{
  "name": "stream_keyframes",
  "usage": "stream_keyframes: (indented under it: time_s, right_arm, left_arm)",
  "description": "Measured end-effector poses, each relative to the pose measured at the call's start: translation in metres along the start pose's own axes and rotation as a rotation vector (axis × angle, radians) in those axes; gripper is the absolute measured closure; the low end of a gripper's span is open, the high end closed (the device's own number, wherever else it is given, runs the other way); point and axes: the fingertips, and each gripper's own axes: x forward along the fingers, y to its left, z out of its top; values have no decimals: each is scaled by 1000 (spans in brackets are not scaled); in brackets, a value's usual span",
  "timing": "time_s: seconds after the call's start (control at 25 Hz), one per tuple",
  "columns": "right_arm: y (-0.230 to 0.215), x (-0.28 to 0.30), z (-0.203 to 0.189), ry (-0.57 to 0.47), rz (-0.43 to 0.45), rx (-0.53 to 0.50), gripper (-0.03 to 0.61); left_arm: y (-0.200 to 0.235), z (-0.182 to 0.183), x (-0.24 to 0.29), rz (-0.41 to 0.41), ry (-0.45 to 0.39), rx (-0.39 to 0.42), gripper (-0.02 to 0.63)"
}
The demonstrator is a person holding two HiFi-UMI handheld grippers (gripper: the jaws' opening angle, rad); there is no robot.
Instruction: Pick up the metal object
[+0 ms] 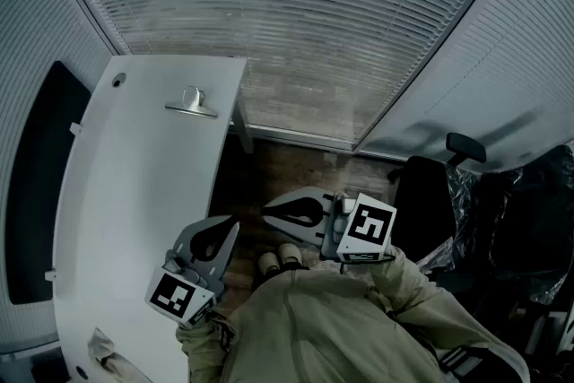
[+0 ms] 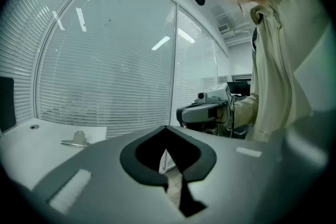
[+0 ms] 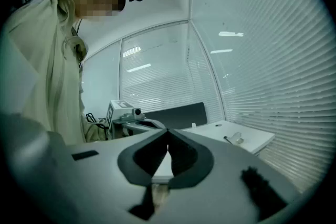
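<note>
From the head view, the metal clip (image 1: 191, 103) lies at the far end of the white tabletop (image 1: 134, 193), near its right edge, well apart from the left claw (image 1: 231, 225) and the right claw (image 1: 266, 210), both close to the person's body. The left gripper view shows what that one cannot: the left claw (image 2: 166, 127) clenched on nothing, the clip (image 2: 79, 140) off to its left. The right gripper view shows the right claw (image 3: 167, 131) likewise clenched and empty, so I judge a claw arriving unopened could shove the clip (image 3: 234, 138) over the edge.
</note>
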Motion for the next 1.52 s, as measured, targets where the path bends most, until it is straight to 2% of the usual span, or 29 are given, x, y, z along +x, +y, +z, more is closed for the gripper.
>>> stream_keyframes:
  time_s: [0.48,0.76,1.04,1.16,1.36,1.52]
  right_arm:
    - [-42,5,-1,-6,-11,15,574]
    - [-96,39,11,-5,-36,3,574]
    - [-151,81,24,-1,-53,-8,574]
    - [-169,94,22,18,-57,7,574]
    - [-193,113,13,41,-65,38,574]
    - [-209,120,5,59,-46,68,574]
  left_arm:
    - [36,-5,17,37,6,-5,611]
    - [97,2,37,22,-5,-10,611]
    - [160,6,56,2,24,-42,611]
    - [188,8,64,8,15,-18,611]
    - [219,-7,70,-7,40,-88,611]
    - [245,-13,82,23,30,-56,611]
